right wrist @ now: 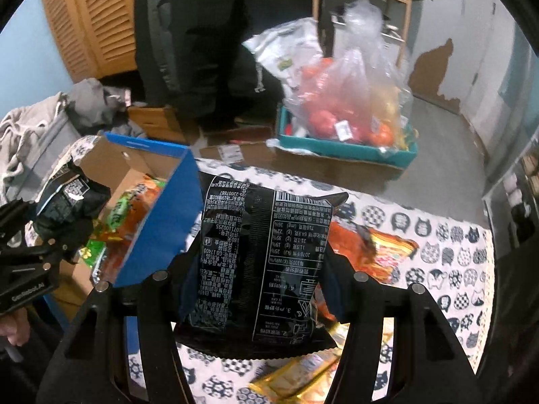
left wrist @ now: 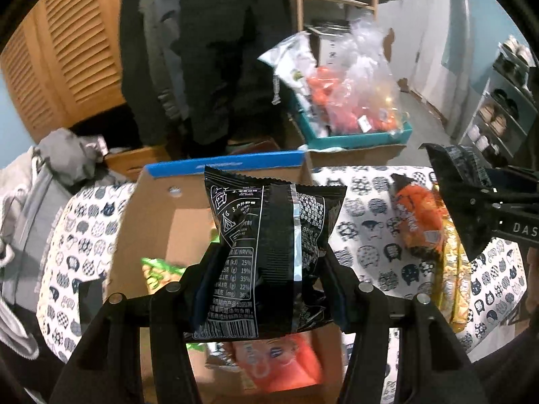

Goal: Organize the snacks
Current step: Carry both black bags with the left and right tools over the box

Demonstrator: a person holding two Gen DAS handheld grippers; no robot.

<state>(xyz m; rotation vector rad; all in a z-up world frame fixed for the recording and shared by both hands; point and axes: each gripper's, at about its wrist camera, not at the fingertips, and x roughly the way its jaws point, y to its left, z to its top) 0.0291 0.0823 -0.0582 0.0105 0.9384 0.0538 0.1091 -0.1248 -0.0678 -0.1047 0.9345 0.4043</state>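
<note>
My left gripper is shut on a black snack packet, holding it upright over an open cardboard box with a blue rim. Inside the box lie a green packet and an orange one. My right gripper is shut on a second black packet, above the cat-print tablecloth just right of the box's blue wall. An orange packet and gold packets lie on the cloth. Each wrist view shows the other gripper at its edge: the right gripper, the left gripper.
A person in dark clothes stands behind the table. On the floor beyond, a teal tray holds plastic bags of snacks. Grey clothes pile up at the left, and a shoe rack stands at the right.
</note>
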